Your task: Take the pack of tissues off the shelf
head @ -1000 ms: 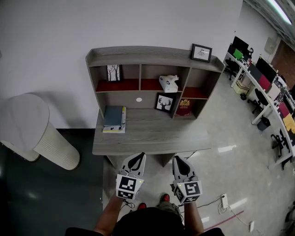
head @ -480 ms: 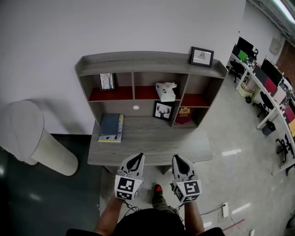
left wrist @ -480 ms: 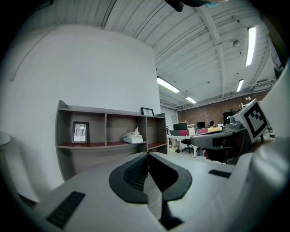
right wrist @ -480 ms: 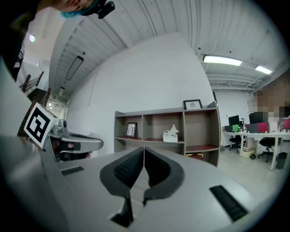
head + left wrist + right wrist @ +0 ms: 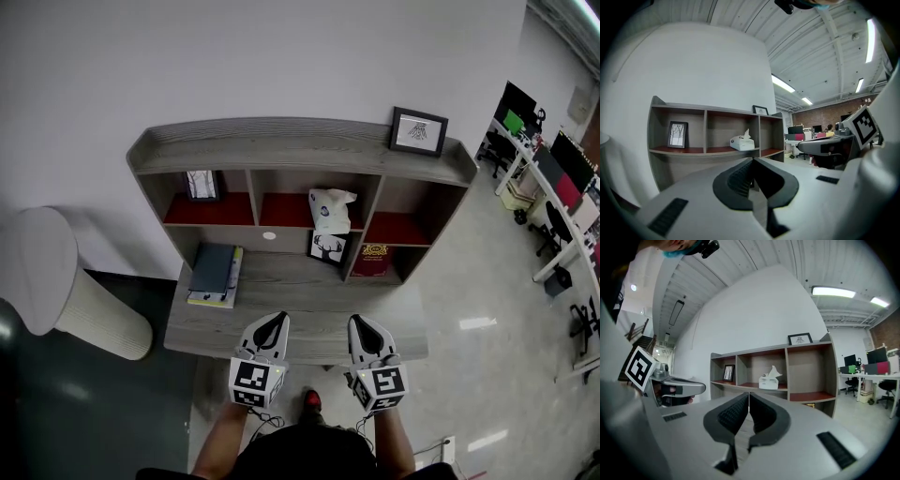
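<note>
A grey wood-grain desk (image 5: 291,292) stands against a white wall (image 5: 281,56) and carries a grey wooden shelf unit (image 5: 281,142) with three open compartments. On the desk top, between the grippers and the shelf unit, lie a stack of books with a blue-grey cover (image 5: 214,272) at the left, a black-framed deer picture (image 5: 329,247) at the middle, and a dark red box with gold print (image 5: 372,261) just beside it on the right. A small white round disc (image 5: 270,236) shows below the middle compartment. A black-framed drawing (image 5: 418,131) stands on the right end of the shelf unit's top board. A white ribbed cylinder (image 5: 70,281) stands on the dark floor to the left of the desk, and office desks with monitors (image 5: 553,178) run along the far right. The white pack of tissues (image 5: 330,208) is a low white box with a crumpled white tissue sticking up from its top. It sits on the red floor of the middle compartment, directly above the deer picture, with its front in plain view from both gripper views. The left compartment holds a black-framed picture of bare trees (image 5: 202,185), and the right compartment (image 5: 398,228) shows only its red floor. The left gripper (image 5: 274,320) and the right gripper (image 5: 358,322) hover side by side over the near edge of the desk, well apart from the pack. Each has its dark ribbed jaws pressed together with nothing between them.
</note>
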`<move>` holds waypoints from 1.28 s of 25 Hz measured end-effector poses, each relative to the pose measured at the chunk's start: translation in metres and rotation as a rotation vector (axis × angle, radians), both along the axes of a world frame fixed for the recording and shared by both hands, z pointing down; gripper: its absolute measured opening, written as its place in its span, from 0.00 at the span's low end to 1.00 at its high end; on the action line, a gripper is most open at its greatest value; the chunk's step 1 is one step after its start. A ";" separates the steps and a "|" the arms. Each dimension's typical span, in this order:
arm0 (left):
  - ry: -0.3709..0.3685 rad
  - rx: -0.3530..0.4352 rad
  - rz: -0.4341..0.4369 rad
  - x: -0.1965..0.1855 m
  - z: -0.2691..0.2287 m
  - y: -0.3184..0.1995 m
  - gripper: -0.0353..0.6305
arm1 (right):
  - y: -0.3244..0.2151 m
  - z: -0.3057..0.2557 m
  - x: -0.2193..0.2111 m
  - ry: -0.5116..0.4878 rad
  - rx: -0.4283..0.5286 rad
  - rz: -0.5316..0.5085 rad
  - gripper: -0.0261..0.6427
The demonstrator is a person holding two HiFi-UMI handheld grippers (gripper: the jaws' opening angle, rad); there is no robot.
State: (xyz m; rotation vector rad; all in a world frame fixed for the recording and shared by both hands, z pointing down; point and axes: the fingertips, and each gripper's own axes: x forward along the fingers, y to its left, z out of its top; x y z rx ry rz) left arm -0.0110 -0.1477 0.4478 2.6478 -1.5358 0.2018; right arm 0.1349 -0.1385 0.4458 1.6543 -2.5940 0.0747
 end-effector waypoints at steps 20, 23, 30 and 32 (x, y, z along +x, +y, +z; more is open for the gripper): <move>-0.032 -0.015 -0.182 0.002 0.014 -0.083 0.06 | -0.147 -0.001 0.020 0.006 0.035 -0.135 0.08; -0.037 -0.023 -0.206 -0.002 0.017 -0.086 0.06 | -0.170 -0.005 0.023 0.001 0.044 -0.136 0.09; -0.047 -0.038 -0.236 -0.008 0.020 -0.092 0.06 | -0.213 -0.006 0.021 -0.012 0.035 -0.179 0.21; -0.049 -0.038 -0.239 -0.010 0.019 -0.095 0.06 | -0.222 -0.003 0.020 -0.013 0.027 -0.182 0.23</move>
